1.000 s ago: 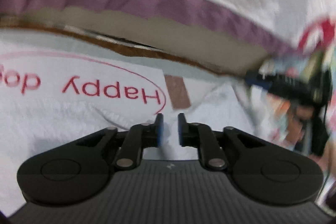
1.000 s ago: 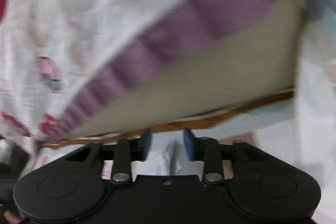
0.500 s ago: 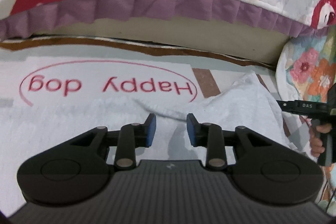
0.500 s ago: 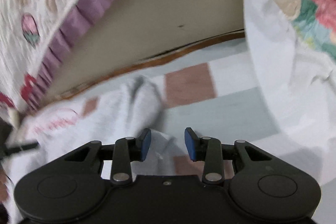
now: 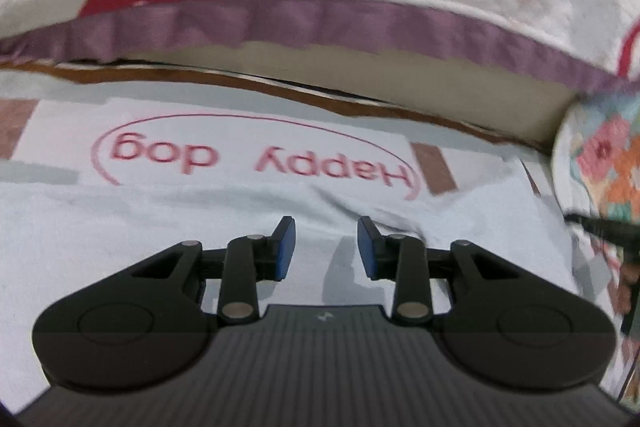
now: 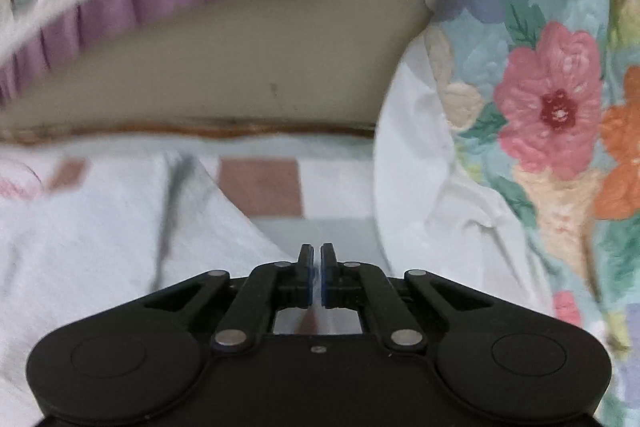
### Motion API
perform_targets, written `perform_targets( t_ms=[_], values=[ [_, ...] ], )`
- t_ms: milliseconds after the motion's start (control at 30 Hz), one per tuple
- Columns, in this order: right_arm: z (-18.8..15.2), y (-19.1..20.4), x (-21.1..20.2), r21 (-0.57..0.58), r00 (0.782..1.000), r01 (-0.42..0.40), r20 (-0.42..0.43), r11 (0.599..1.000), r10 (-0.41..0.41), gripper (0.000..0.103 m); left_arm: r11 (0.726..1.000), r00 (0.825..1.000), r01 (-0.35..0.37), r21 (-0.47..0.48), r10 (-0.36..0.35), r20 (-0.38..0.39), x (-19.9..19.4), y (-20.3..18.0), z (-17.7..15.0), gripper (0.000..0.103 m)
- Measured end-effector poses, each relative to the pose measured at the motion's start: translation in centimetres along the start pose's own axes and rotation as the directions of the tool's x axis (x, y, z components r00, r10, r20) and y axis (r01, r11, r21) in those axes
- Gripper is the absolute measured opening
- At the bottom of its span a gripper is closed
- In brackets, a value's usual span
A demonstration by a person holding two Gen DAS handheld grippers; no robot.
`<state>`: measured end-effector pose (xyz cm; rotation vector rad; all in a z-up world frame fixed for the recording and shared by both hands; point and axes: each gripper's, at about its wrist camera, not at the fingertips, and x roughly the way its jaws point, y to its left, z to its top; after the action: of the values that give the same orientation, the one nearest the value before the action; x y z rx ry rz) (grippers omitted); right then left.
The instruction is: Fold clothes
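Observation:
A white garment (image 5: pixel 168 227) with a red "Happy dog" print (image 5: pixel 256 159) lies flat on the checked floor mat. My left gripper (image 5: pixel 326 247) is open and empty, low over the garment's near part. In the right wrist view the garment (image 6: pixel 100 227) shows at lower left with a dark fold crease. My right gripper (image 6: pixel 317 269) is shut at the garment's right edge; a thin pale strip shows between the pads, and I cannot tell whether cloth is pinched there.
A bed with a quilted cover and purple frill (image 5: pixel 360 23) runs along the far side, its beige base (image 6: pixel 248 75) behind a brown edge. A floral quilt (image 6: pixel 552 115) hangs at the right. The checked mat (image 6: pixel 260 187) shows beside the garment.
My left gripper has opened wider over the garment. My right gripper has closed from open to shut and swung toward the garment's right edge near the floral quilt.

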<state>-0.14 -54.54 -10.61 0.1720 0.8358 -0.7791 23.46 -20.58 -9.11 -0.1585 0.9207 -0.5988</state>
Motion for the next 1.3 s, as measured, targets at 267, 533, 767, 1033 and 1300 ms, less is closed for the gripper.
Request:
perform_targets(
  t_ms=[267,533,767,1033,1300],
  values=[
    [2.0,-0.5,-0.5,0.255,0.976,-0.216,0.025,0.942,0.217,0.040,0.999,1.000,-0.015,-0.046,0.016,0.016,-1.7,5.5,2.3,0.039],
    [3.0,-0.5,5.0,0.719,0.722,-0.474,-0.013,0.508,0.692,0.054,0.902,0.929,0.339,-0.267,-0.365,-0.053,1.5,1.7,0.9,0.035],
    [6.3,0.1,3.8,0.532,0.860,-0.426,-0.012,0.732,0.510,0.054,0.918,0.942,0.287,-0.275,-0.323,-0.094,5.7,-2.0,0.9,0.039],
    [6.2,0.7,6.8,0.639,0.707,-0.490,-0.105,0.592,0.699,0.055,0.742,0.897,0.316,-0.591,-0.436,-0.068,9.9,-0.5,-0.2,0.049],
    [6.5,0.7,6.1,0.525,0.768,-0.482,-0.133,0.702,0.627,0.055,0.902,0.957,0.237,-0.361,-0.281,-0.074,8.9,-4.0,0.5,0.033]
  ],
)
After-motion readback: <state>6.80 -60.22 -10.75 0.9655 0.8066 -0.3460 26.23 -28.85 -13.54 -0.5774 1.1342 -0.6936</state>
